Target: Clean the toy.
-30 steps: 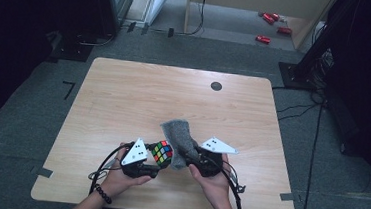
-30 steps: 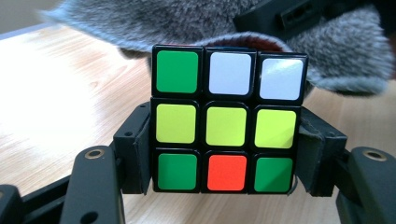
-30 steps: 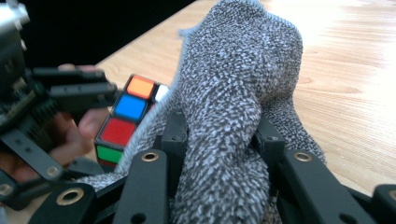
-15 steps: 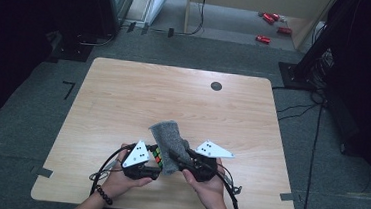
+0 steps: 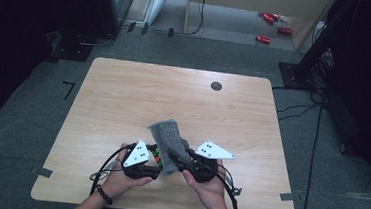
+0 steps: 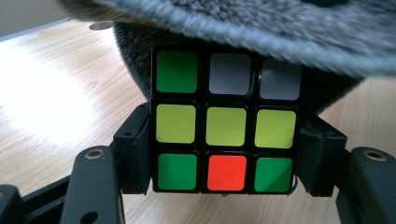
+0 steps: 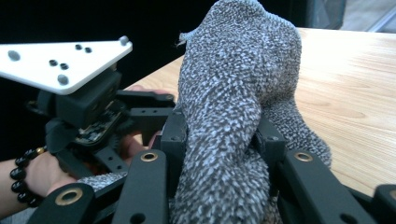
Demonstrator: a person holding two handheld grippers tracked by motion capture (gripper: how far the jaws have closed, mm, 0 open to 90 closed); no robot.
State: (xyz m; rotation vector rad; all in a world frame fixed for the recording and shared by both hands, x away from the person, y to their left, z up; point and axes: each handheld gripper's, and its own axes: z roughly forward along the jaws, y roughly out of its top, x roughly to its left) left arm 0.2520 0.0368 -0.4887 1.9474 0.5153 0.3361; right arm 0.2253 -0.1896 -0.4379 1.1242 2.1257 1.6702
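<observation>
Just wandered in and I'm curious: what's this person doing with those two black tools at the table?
A person sits at a light wooden table with a gripper in each hand. The left gripper is clamped on a multicoloured puzzle cube with black edges. The right gripper pinches a speckled grey knitted sock, holding it against and partly over the cube, near the table's front edge.

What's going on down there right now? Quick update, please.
Left gripper shut on multicoloured puzzle cube. Right gripper shut on grey knitted sock, draped over cube. Nothing blocking.
</observation>
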